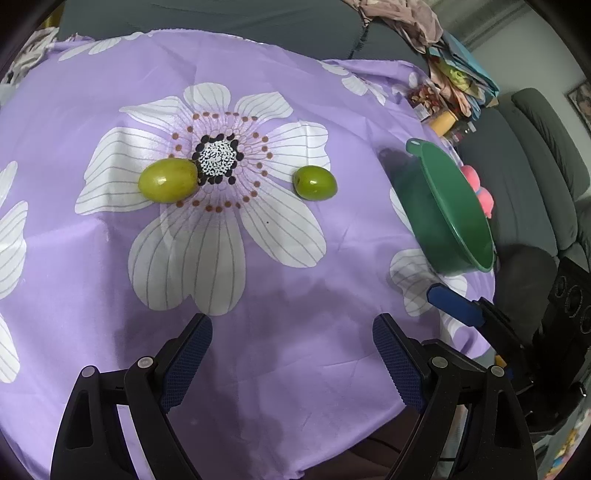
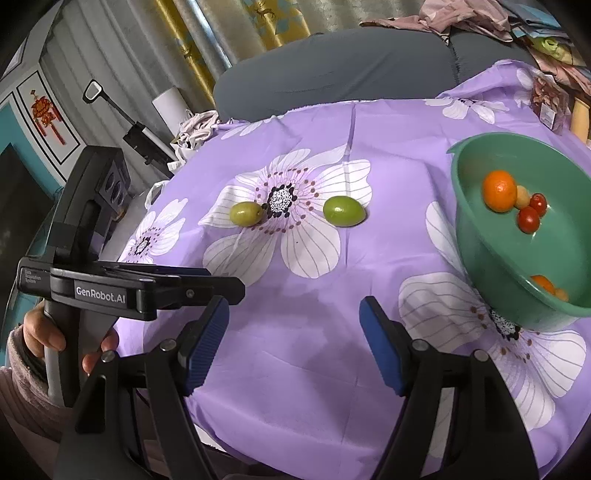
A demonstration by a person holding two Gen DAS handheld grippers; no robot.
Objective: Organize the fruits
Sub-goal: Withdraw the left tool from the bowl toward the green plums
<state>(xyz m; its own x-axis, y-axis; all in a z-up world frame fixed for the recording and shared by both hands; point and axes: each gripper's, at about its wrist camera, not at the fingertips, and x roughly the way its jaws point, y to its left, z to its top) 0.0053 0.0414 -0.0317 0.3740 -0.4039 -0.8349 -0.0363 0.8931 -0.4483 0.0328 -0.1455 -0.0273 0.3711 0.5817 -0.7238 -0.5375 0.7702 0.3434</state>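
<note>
Two green fruits on the purple floral cloth [image 1: 295, 350], well apart: bigger one [image 1: 168, 180] touching the flower's dark centre, smaller one [image 1: 314, 182] to its R. Green bowl [image 2: 491, 254] near table's R edge holds an orange [image 2: 499, 190], 2 red tomatoes [image 2: 529, 219] & other small fruit. Left gripper [image 1: 291, 360] & right gripper [image 2: 294, 343] both spread wide, holding nothing, over bare cloth short of the fruits. Grey sofa [image 2: 332, 77] behind far edge; clothes pile [image 1: 402, 20] back R.

Both wrist views overlook the cloth [image 1: 288, 369] (shared, near edge).
</note>
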